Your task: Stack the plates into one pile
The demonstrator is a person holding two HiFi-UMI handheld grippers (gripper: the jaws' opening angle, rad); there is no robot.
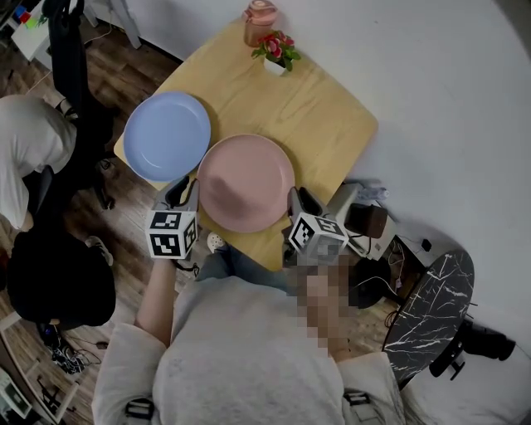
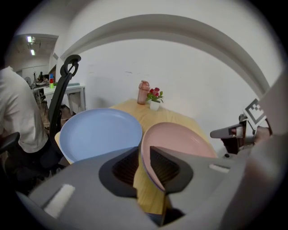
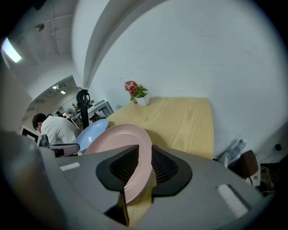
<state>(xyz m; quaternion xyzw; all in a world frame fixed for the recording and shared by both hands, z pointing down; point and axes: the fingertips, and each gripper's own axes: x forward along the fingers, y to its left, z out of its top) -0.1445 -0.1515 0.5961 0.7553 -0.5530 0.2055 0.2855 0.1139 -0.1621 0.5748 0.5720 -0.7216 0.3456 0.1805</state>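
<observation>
While a pink bottle [image 1: 259, 22] and a small flower pot [image 1: 276, 51] stand at the far edge of the wooden table [image 1: 332, 124], well apart from the plates, the blue plate [image 1: 167, 135] lies just beside the pink plate [image 1: 246, 183]. The left gripper [image 1: 184, 195] and right gripper [image 1: 297, 199] slant down at the pink plate's near rim from either side. Each gripper's jaws stand spread with that rim between them. Only the gripper views show the rim between the pads, and only the head view shows a marbled side table [image 1: 431, 311] at the right
</observation>
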